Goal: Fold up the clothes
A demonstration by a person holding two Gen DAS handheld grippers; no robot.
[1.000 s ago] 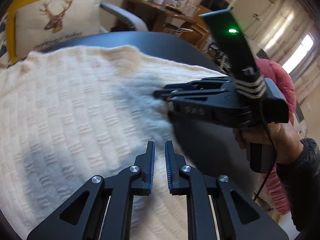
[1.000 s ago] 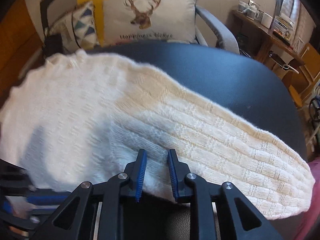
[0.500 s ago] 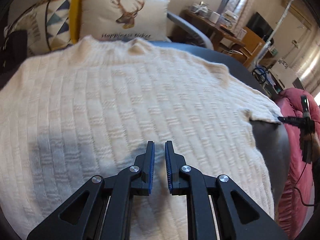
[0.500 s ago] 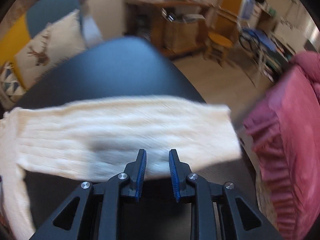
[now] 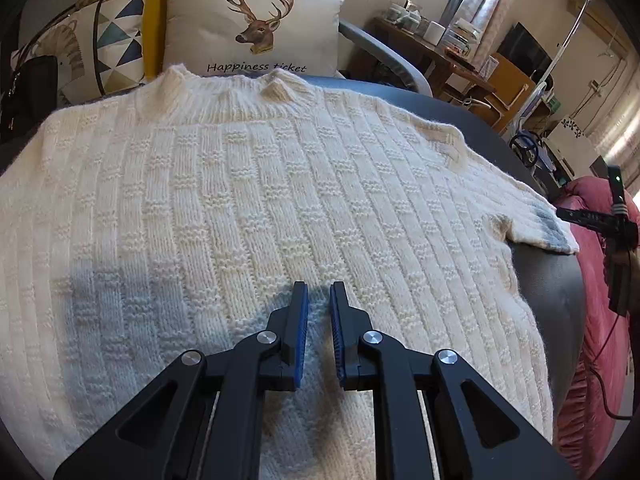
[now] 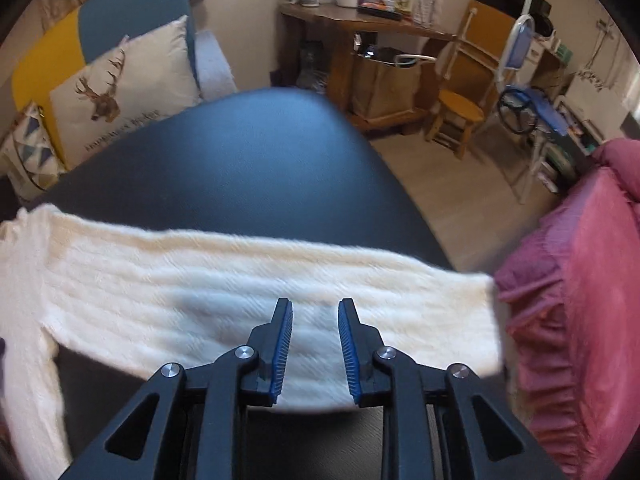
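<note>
Cream knitted sweater [image 5: 248, 208] found spread flat, collar towards the deer cushion [image 5: 256, 36], on a dark round table [image 6: 240, 152]; one sleeve [image 6: 248, 280] laid straight out sideways to the table's edge, cuff beside the pink bedcover [image 6: 580, 280]. Left gripper [image 5: 318, 300] poised over the lower body of the sweater, jaws nearly closed with a slim gap, nothing between the blue pads. Right gripper [image 6: 314, 316] poised over the middle of the sleeve, jaws a little wider, likewise holding nothing. Step in hand judged to be the sleeve fold, not yet begun. Recommended: pinch the sleeve near the cuff rather than mid-length, taking both layers of knit; carry it across the chest in one low sweep so the loose weave does not stretch or drag the body; pin the shoulder with the left gripper if the body creeps. Not verifiable: other sleeve and hem, both cut off at the frame edges; contact between fingertips and knit; right view smeared, so sleeve texture and cuff edge indistinct.
</note>
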